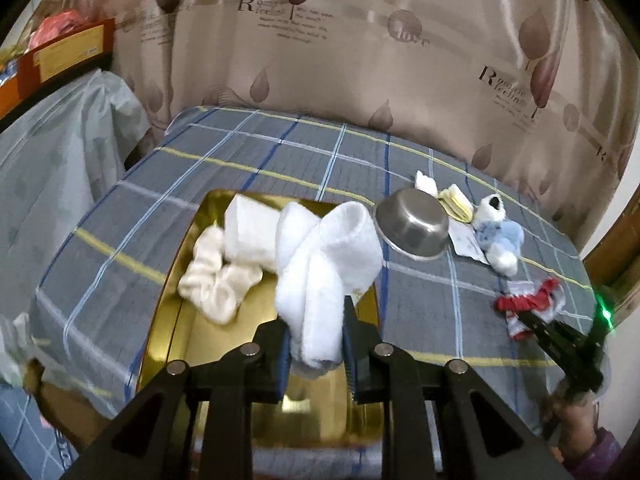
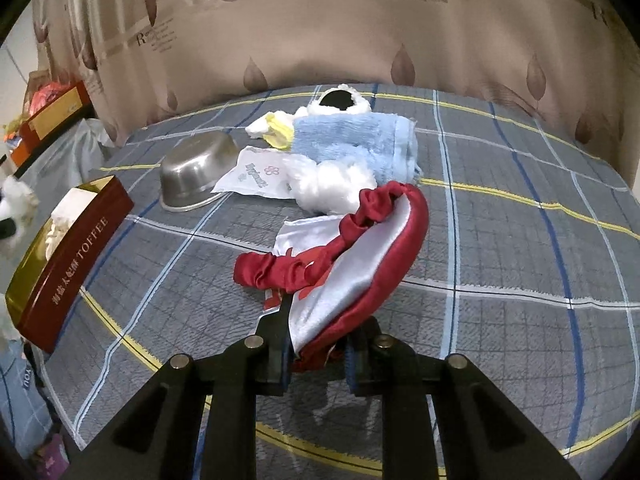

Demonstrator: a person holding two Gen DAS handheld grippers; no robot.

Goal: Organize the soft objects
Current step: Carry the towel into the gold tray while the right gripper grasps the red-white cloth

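The white towel point(image 1: 320, 276) hangs over the gold tin point(image 1: 172, 300), pinched by the left gripper point(image 1: 316, 344). The right gripper point(image 2: 318, 350) clamps the red-and-white cloth point(image 2: 352, 256) above the bed point(image 2: 520, 240); a steel bowl point(image 2: 196, 176) and plush toy point(image 2: 352, 148) lie beyond.

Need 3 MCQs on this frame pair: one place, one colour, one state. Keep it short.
1. Where is the steel bowl?
A. in the tin
B. upside down on the bedsheet
C. on the plush toy

2. What colour is the tin's outer wall?
A. dark red
B. green
C. black

3. What is the left gripper doing?
A. open, empty
B. shut on the white sock
C. shut on the bowl

Answers: 1 B, its rim lies on the sheet beside the tin; 2 A, the right wrist view shows the red side; 3 B, the sock sits between the jaws.
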